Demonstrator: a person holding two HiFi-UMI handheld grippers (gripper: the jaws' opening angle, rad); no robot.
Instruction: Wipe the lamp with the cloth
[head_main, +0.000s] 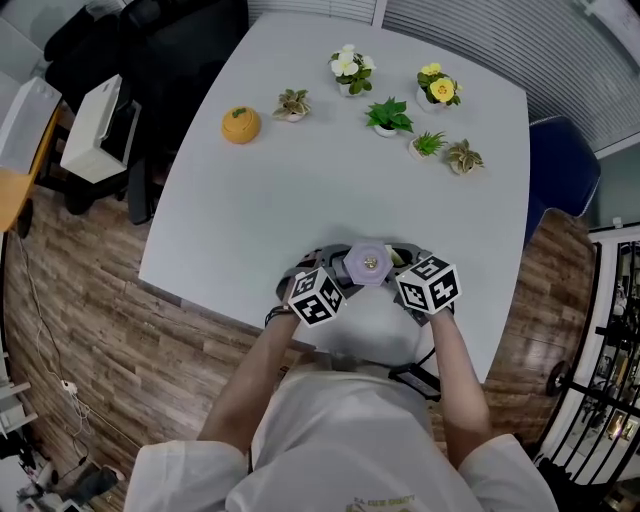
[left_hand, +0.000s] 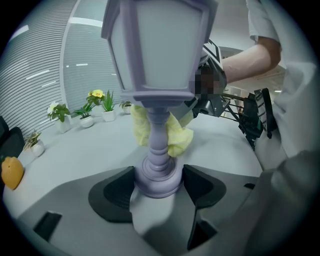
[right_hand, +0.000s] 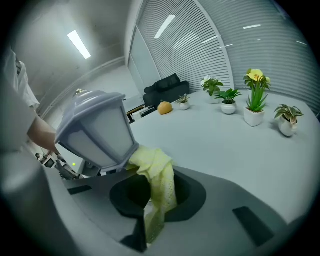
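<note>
At the lower centre of the head view, near the table (head_main: 300, 190) edge, the lamp (head_main: 368, 264) is clamped at its base by the left gripper (left_hand: 159, 184). The yellow cloth (right_hand: 159, 175) is pinched by the right gripper (right_hand: 150, 200) and pressed against the lamp's stem.

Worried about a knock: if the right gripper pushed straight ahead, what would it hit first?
Likely the lamp: the cloth in the jaws lies against its stem, just below the lantern head.
</note>
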